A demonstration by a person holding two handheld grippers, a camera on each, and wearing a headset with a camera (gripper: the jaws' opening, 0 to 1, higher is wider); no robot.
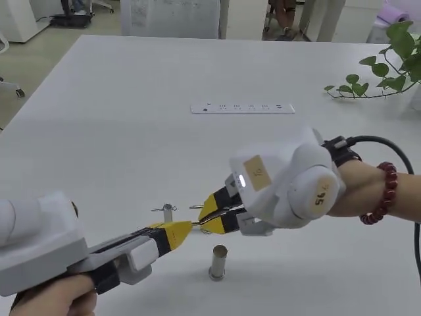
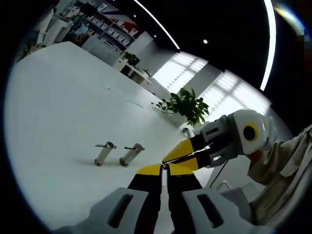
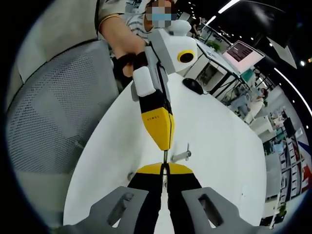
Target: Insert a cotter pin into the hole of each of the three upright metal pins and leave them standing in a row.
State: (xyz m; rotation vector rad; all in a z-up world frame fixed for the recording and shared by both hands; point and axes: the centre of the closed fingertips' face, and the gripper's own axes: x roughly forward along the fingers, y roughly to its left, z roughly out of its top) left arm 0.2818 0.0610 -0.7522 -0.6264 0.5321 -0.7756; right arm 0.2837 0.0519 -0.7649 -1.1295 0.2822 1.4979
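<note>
Near the front of the white table (image 1: 131, 118) stand three short metal pins. The left pin (image 1: 168, 212) has a cotter pin through it. The second pin's cotter pin (image 1: 195, 207) peeks out beside my right gripper's yellow jaws. The front pin (image 1: 218, 261) stands bare. In the left gripper view, two pinned pins (image 2: 104, 152) (image 2: 131, 154) stand side by side. My left gripper (image 1: 189, 227) (image 2: 164, 167) and right gripper (image 1: 202, 222) (image 3: 165, 165) meet tip to tip above the table. Both are shut on a thin cotter pin (image 3: 165, 157) that bridges them.
A white power strip (image 1: 242, 108) lies mid-table. A leafy plant (image 1: 388, 62) stands at the far right corner. A mesh chair (image 3: 48, 122) and a seated person are behind the left gripper in the right gripper view. A cable runs off the right hand.
</note>
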